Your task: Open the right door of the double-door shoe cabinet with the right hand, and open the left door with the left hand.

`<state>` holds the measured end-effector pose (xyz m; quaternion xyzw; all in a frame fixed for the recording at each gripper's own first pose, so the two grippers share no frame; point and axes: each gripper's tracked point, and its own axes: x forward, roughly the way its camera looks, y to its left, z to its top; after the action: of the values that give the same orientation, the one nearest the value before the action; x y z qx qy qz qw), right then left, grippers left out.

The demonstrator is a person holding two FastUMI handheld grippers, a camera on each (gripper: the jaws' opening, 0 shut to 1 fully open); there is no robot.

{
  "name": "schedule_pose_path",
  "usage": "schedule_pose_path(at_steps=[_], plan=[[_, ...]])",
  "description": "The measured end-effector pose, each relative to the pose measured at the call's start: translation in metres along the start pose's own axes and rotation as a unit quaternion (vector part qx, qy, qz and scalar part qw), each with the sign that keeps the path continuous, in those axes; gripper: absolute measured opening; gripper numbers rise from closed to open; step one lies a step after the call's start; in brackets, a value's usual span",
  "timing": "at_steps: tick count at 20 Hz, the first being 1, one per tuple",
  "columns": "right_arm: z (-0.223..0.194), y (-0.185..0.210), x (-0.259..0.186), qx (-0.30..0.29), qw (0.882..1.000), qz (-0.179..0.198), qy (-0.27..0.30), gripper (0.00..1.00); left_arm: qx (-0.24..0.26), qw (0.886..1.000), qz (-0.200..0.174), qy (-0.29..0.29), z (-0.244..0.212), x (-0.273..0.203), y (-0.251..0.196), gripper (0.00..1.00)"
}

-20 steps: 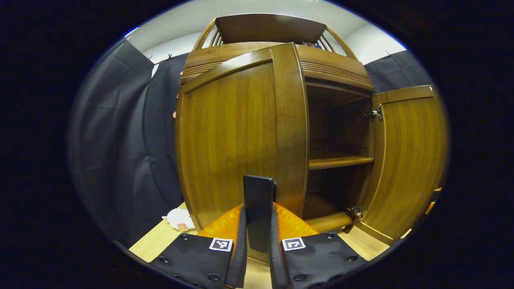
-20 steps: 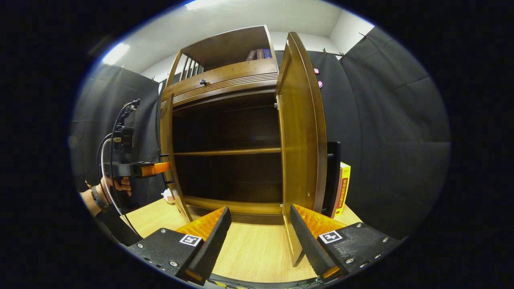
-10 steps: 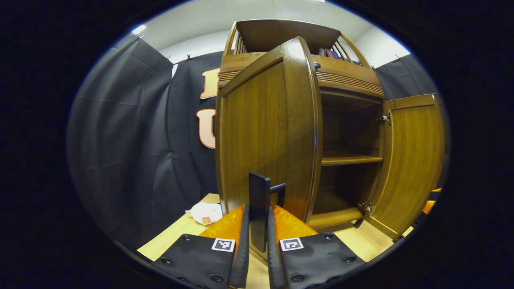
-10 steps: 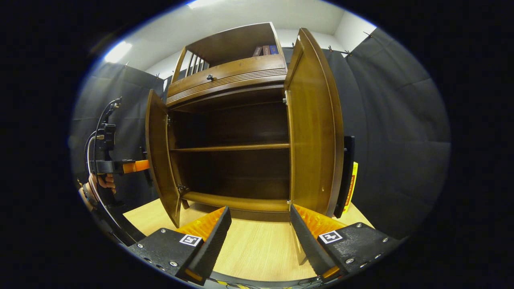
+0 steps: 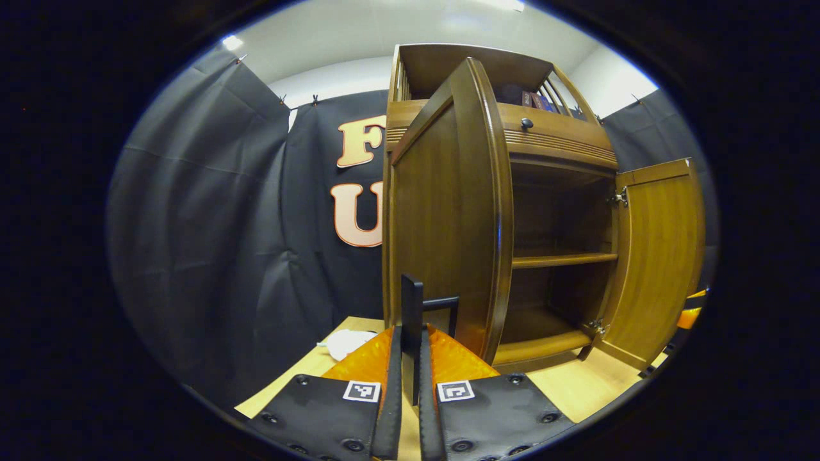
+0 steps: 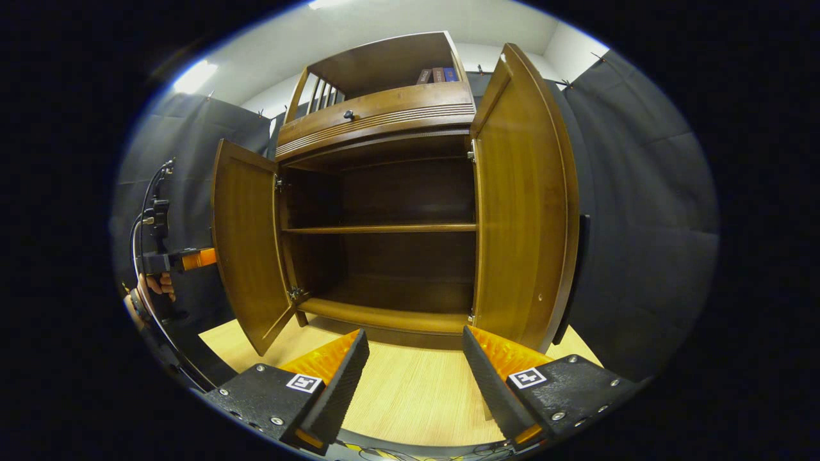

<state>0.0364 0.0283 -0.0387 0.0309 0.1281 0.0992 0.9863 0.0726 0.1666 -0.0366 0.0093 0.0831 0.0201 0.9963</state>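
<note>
Swinging wider since a second ago, the left door (image 5: 448, 218) now stands edge-on to us in the left gripper view. Nearest us at 6 o'clock, our left gripper (image 5: 408, 390) pinches that door's dark bar handle (image 5: 411, 320), both fingers pressed on it. Our right gripper (image 6: 413, 374) hangs spread, nothing between its fingers (it sits above the pale table (image 6: 397, 397)). Beyond it the shoe cabinet (image 6: 384, 121) fills 12 o'clock, its shelf (image 6: 378, 228) exposed, the right door (image 6: 522, 211) open at 2 o'clock. Far off at 9 o'clock, a hand (image 6: 154, 285) holds the left gripper beside the left door.
</note>
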Motion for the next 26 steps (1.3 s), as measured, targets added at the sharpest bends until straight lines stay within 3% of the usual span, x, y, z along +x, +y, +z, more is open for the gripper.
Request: schedule_pose_path(at_steps=[4,6,12,13,19,22,24,26], plan=[[-0.002,0.013,-0.001,-0.005,1.000,-0.004,0.004,0.90,-0.002,1.000,0.000,-0.010,0.001,-0.002,0.029,0.20],[0.000,0.018,-0.002,-0.003,1.000,-0.011,0.004,0.90,-0.009,1.000,-0.001,-0.011,0.001,-0.002,0.047,0.13],[0.011,0.034,0.002,0.008,0.999,-0.042,-0.011,0.90,0.003,0.998,-0.057,-0.015,0.001,0.005,0.077,0.12],[0.012,0.036,0.002,0.013,0.999,-0.043,-0.013,0.90,-0.003,0.998,-0.068,-0.016,0.001,0.008,0.083,0.03],[0.020,0.041,0.005,0.005,0.998,-0.055,-0.017,0.90,-0.031,0.990,-0.138,-0.015,0.000,0.015,0.112,0.04],[0.023,0.037,0.004,-0.001,0.998,-0.059,-0.017,0.90,-0.059,0.985,-0.163,-0.016,-0.006,0.010,0.120,0.19],[0.025,0.034,0.004,0.001,0.998,-0.061,-0.019,0.90,-0.073,0.985,-0.158,-0.006,-0.014,-0.002,0.124,0.17],[0.024,0.030,0.006,0.002,0.998,-0.061,-0.019,0.90,-0.071,0.989,-0.132,0.003,-0.022,-0.023,0.129,0.19]])
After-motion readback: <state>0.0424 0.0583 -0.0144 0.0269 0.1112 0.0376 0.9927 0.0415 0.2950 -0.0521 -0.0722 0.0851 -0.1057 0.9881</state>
